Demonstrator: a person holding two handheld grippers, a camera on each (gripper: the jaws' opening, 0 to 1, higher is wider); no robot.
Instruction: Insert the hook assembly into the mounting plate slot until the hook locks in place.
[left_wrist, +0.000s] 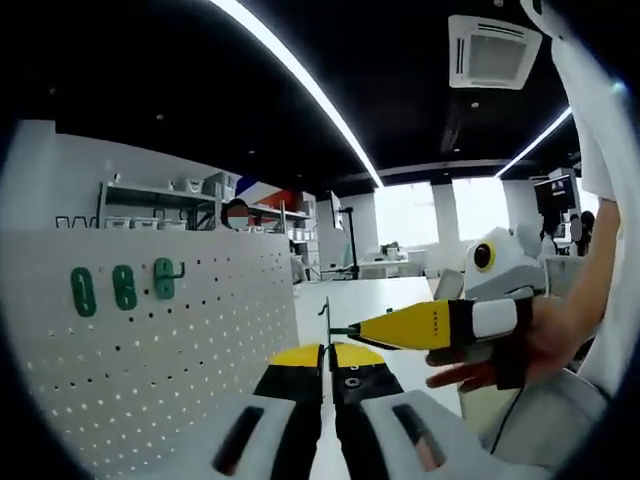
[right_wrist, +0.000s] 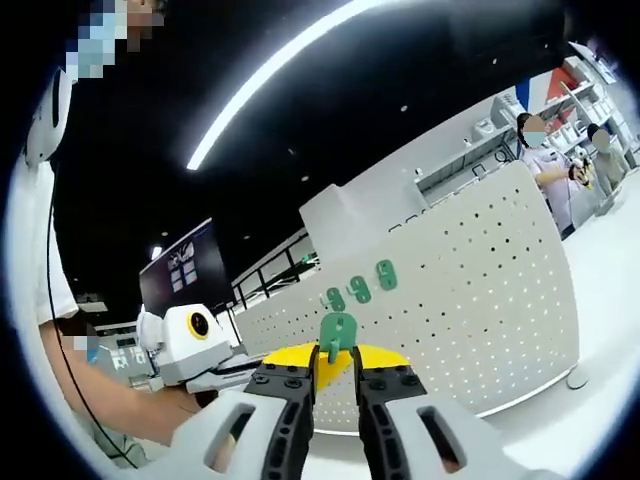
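My left gripper has its black, yellow-tipped jaws pressed together on a thin dark hook piece that stands up edge-on from the tips. My right gripper, held by a hand, comes in from the right and its yellow tip meets that piece. In the right gripper view my right gripper is shut on a green mounting plate rising from its tips. The left gripper reaches in from the left there. Beyond stands a white pegboard carrying three green plates, the rightmost with a hook.
The pegboard stands on a white table, and its three green plates sit in a row. Shelving and another person are behind it. The holder's arm is at the right.
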